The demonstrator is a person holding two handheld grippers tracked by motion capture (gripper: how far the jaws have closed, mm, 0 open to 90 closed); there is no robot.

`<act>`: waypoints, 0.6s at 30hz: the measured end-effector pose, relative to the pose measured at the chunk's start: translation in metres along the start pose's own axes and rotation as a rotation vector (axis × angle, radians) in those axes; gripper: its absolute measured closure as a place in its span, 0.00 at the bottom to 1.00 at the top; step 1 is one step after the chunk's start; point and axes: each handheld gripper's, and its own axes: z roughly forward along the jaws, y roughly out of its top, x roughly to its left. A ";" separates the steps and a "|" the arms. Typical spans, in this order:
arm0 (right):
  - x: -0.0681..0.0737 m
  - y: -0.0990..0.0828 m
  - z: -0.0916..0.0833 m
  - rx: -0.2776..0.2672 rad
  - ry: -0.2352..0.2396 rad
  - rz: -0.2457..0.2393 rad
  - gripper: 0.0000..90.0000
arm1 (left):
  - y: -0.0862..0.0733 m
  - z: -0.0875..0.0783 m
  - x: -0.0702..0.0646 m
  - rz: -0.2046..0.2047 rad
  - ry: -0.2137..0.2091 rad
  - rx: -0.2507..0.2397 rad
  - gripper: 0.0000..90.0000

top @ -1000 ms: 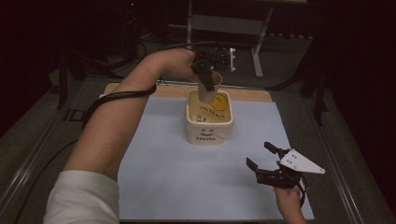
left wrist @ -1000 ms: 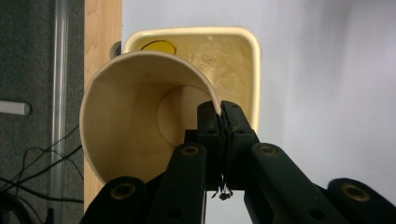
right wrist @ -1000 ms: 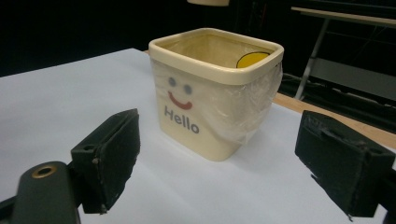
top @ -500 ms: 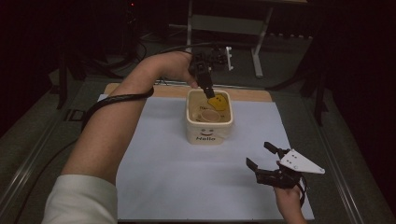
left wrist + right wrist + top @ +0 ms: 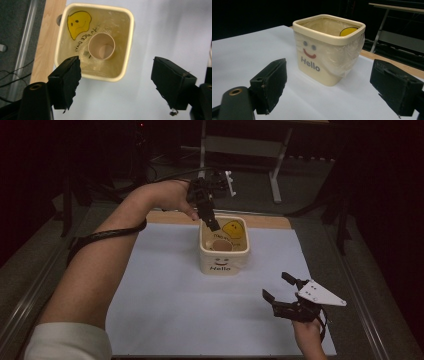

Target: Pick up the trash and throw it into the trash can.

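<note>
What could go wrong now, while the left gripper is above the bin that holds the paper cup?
The left gripper, whose jaws have just been opening with nothing between them, hangs close over the bin rim, so it might knock the rim and shift the bin. The plastic liner hangs loose outside and could snag a jaw. The paper cup lies inside, possibly not flat.

The cream bin [image 5: 325,53] bears the word "Hello" in dark letters on its front wall, under a drawn smiling face with two dots for eyes and a red mouth. Inside it, beside a yellow face sticker [image 5: 77,23], runs dark printed lettering too distorted to read surely.
</note>
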 end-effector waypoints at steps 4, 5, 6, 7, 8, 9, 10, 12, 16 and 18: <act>0.000 0.000 0.000 0.001 0.000 0.001 0.16 | -0.011 -0.002 -0.005 -0.018 -0.001 -0.033 0.21; 0.000 0.000 0.001 0.002 0.000 0.001 0.16 | -0.018 -0.002 -0.006 -0.042 -0.006 -0.056 0.20; 0.000 0.000 0.001 0.002 0.000 0.001 0.16 | -0.018 -0.002 -0.006 -0.042 -0.006 -0.056 0.19; 0.001 0.000 0.001 0.004 0.002 0.001 0.16 | -0.021 -0.002 -0.007 -0.051 -0.007 -0.064 0.19; 0.001 0.000 0.001 0.004 0.002 0.001 0.16 | -0.025 -0.002 -0.007 -0.054 -0.007 -0.066 0.19; 0.001 0.000 0.001 0.004 0.002 0.000 0.16 | -0.032 -0.003 -0.007 -0.059 -0.010 -0.080 0.19; 0.001 0.000 0.001 0.004 0.002 0.000 0.16 | -0.032 -0.003 -0.007 -0.059 -0.010 -0.080 0.19; 0.001 0.000 0.001 0.003 0.001 0.000 0.16 | -0.038 -0.004 -0.008 -0.070 -0.016 -0.099 0.17; 0.002 0.000 0.001 0.002 0.000 0.000 0.16 | -0.049 -0.005 -0.010 -0.071 -0.034 -0.102 0.12; 0.002 0.001 0.001 0.003 0.001 0.001 0.16 | -0.055 -0.006 -0.013 -0.069 -0.050 -0.112 0.08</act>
